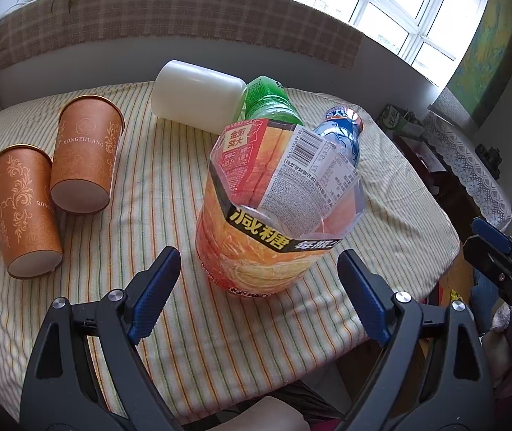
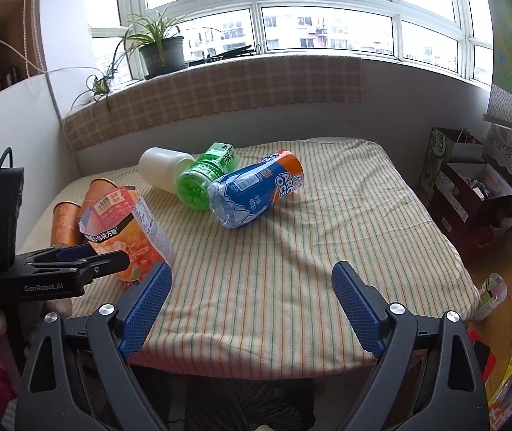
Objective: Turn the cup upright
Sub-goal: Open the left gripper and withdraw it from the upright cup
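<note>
An orange cut-bottle cup (image 1: 273, 215) stands upright on the striped tablecloth, open top up; it also shows in the right wrist view (image 2: 130, 230). My left gripper (image 1: 259, 276) is open, fingers on either side of the cup's base without touching it. A white cup (image 1: 198, 95), a green bottle cup (image 1: 272, 102) and a blue bottle cup (image 1: 342, 133) lie on their sides behind it. Two brown paper cups (image 1: 87, 151) stand upright at the left. My right gripper (image 2: 252, 287) is open and empty over the front of the table.
The striped tablecloth (image 2: 309, 237) ends at a front edge near my right gripper. A checked cloth (image 2: 220, 97) covers the windowsill behind. Boxes and bags (image 2: 471, 194) stand on the floor to the right. A potted plant (image 2: 162, 46) sits on the sill.
</note>
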The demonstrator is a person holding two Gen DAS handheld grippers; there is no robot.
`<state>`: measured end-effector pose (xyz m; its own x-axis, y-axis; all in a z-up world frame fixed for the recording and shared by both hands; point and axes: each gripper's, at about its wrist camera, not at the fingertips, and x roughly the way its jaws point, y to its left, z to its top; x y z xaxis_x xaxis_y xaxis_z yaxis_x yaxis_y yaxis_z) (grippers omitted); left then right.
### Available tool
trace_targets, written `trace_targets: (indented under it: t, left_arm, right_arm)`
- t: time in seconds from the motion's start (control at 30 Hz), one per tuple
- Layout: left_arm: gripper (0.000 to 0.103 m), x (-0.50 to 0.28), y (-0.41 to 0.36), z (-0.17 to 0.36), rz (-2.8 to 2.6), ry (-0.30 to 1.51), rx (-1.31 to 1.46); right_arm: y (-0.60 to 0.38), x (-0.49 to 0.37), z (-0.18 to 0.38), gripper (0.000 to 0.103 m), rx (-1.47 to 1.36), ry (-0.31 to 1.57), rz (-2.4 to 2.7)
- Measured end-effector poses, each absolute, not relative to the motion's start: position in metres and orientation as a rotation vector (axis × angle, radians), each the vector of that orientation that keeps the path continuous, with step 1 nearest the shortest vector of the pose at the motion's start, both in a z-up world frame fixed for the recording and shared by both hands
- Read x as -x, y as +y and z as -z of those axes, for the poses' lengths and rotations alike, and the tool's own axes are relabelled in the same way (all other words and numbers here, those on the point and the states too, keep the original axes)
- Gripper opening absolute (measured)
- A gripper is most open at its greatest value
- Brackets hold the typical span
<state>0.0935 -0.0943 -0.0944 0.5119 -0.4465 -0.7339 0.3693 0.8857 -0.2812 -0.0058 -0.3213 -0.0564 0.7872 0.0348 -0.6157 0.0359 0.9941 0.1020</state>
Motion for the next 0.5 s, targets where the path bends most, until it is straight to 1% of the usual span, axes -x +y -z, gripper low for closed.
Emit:
trace_targets:
  t: [0.17, 0.27, 0.5]
  left_arm:
    - [0.091, -0.078, -0.075, 0.089, 0.453, 0.871, 0.097]
    - [0.091, -0.067, -0.063, 0.081, 0.410, 0.814, 0.103]
    - [0.091, -0.023, -0.041, 0.046, 0.253, 0.557, 0.070]
  right_arm:
    - [-0.316, 0.006, 0.053, 0.091, -0.098, 0.641, -0.004]
    - [-0.312, 0.006, 0.052, 0.091, -0.093, 0.628, -0.008]
    - [-0.299, 0.007, 0.046, 0.091, -0.061, 0.565, 0.000]
